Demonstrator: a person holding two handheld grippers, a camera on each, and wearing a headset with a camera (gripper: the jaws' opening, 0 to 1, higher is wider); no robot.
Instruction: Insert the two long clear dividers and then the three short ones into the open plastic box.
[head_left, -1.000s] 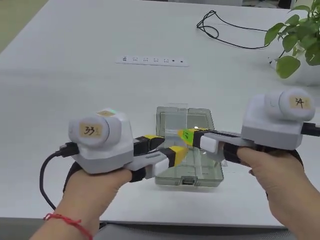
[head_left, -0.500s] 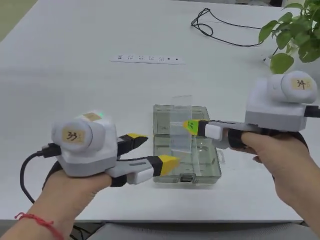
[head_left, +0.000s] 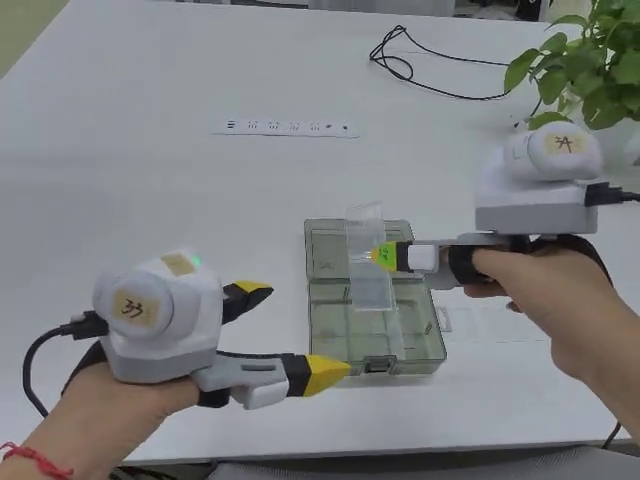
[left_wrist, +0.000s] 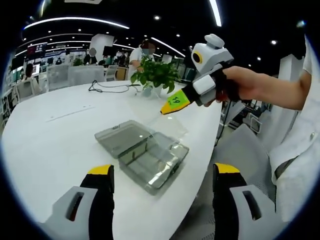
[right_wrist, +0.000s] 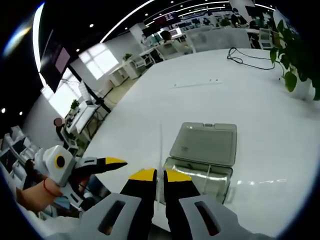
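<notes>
The open smoky-clear plastic box (head_left: 330, 335) lies near the table's front edge, its lid (head_left: 328, 245) flat behind it. My right gripper (head_left: 378, 256) is shut on a clear divider (head_left: 366, 228), which hangs upright over the box's middle. The right gripper view shows that divider (right_wrist: 160, 145) edge-on between the shut jaws of the right gripper (right_wrist: 160, 176), with the box (right_wrist: 200, 172) below. My left gripper (head_left: 288, 332) is open and holds nothing, to the left of the box and nearer me. Seen from the left gripper (left_wrist: 162, 170), the box (left_wrist: 142, 155) lies ahead and the right gripper (left_wrist: 175, 102) holds the divider (left_wrist: 162, 122) above it.
A white power strip (head_left: 285, 127) lies further back on the table. A black cable (head_left: 420, 70) and a potted plant (head_left: 580, 60) are at the back right. The table's front edge (head_left: 400, 445) runs just below the box.
My left gripper has drawn back to the lower left, away from the divider, with its jaws spread wider. The right gripper keeps the divider and has risen a little over the box.
</notes>
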